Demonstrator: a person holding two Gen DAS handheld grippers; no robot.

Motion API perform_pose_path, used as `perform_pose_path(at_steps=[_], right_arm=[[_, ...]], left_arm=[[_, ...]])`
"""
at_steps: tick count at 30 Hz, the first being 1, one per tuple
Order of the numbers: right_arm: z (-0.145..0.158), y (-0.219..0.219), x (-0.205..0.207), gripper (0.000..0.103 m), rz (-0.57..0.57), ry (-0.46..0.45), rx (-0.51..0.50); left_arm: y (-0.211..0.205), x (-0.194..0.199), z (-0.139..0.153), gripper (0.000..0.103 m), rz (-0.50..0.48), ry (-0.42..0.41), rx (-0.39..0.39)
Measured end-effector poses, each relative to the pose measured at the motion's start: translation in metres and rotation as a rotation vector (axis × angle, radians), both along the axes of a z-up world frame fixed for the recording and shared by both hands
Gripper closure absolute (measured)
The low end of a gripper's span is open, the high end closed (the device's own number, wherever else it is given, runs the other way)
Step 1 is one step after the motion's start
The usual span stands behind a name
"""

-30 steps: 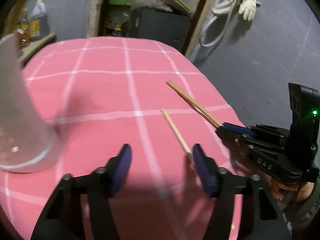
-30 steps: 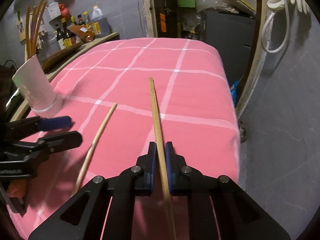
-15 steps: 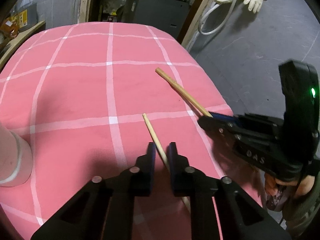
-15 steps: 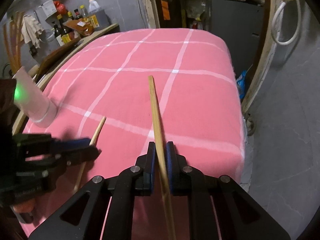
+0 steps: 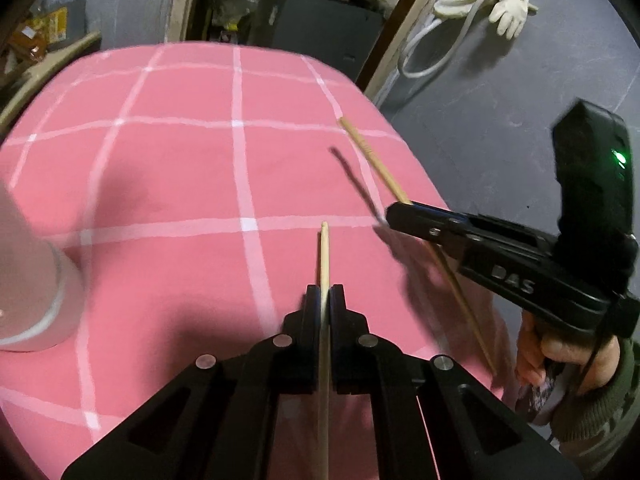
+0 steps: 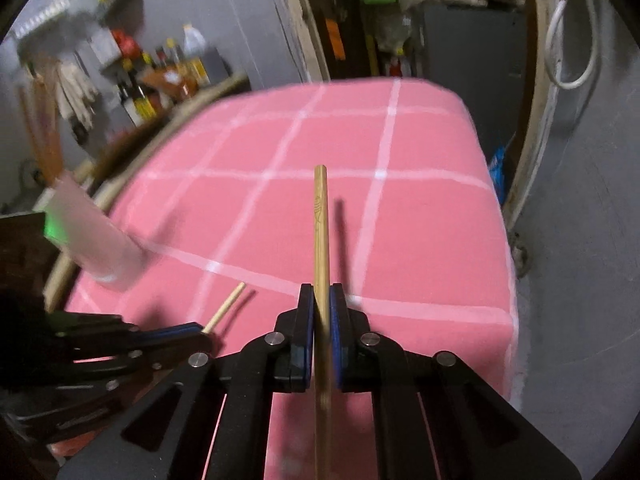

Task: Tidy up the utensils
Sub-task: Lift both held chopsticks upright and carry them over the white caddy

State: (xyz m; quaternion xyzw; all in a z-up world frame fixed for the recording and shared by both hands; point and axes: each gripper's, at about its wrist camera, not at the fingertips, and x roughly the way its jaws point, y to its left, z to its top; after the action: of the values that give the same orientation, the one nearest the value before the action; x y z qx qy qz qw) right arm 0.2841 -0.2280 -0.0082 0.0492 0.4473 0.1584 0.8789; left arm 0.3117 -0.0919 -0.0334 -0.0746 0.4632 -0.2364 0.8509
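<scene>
Left hand-held gripper [image 5: 325, 300]: clamped on pale chopstick [image 5: 324, 252]. Right hand-held gripper [image 6: 320, 312]: clamped on darker chopstick [image 6: 321, 216]. Both lifted off counter [image 6: 420, 240]; white cup [image 5: 24, 280] at left edge awaits them.

I see a table [image 5: 168, 184] covered in a pink cloth [image 6: 420, 248] with a wide white grid of lines; the cloth hangs over the far edge and the right side. A white cup-like holder [image 5: 28, 300] stands on it at the left, near the edge; in the right wrist view it is blurred, with brown sticks [image 6: 44, 136] rising out of it. From here I cannot tell whether they are utensils. The surface around the holder shows only shadows.
</scene>
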Motion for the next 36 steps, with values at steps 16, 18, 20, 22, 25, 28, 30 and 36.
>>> perform_pose_path(at_steps=[16, 18, 20, 22, 25, 28, 30, 36], right_arm=[[0.078, 0.048, -0.081, 0.097, -0.041, -0.603, 0.259], [0.086, 0.063, -0.083, 0.097, -0.030, -0.663, 0.279], [0.094, 0.072, -0.083, 0.097, -0.027, -0.705, 0.312], [0.101, 0.083, -0.081, 0.097, -0.022, -0.744, 0.343], [0.113, 0.103, -0.076, 0.097, -0.007, -0.813, 0.384], [0.123, 0.121, -0.067, 0.097, 0.007, -0.860, 0.430], [0.129, 0.130, -0.059, 0.097, 0.012, -0.875, 0.474], [0.139, 0.155, -0.041, 0.097, 0.005, -0.975, 0.510]], left_arm=[[0.069, -0.083, 0.089, 0.101, 0.202, -0.552, -0.138], [0.080, -0.089, 0.101, 0.101, 0.232, -0.606, -0.146], [0.092, -0.092, 0.111, 0.101, 0.260, -0.655, -0.152], [0.105, -0.092, 0.117, 0.101, 0.290, -0.696, -0.154], [0.129, -0.090, 0.127, 0.101, 0.339, -0.741, -0.160], [0.160, -0.083, 0.137, 0.100, 0.395, -0.778, -0.168], [0.182, -0.078, 0.142, 0.100, 0.434, -0.797, -0.186], [0.249, -0.063, 0.155, 0.101, 0.572, -0.850, -0.223]])
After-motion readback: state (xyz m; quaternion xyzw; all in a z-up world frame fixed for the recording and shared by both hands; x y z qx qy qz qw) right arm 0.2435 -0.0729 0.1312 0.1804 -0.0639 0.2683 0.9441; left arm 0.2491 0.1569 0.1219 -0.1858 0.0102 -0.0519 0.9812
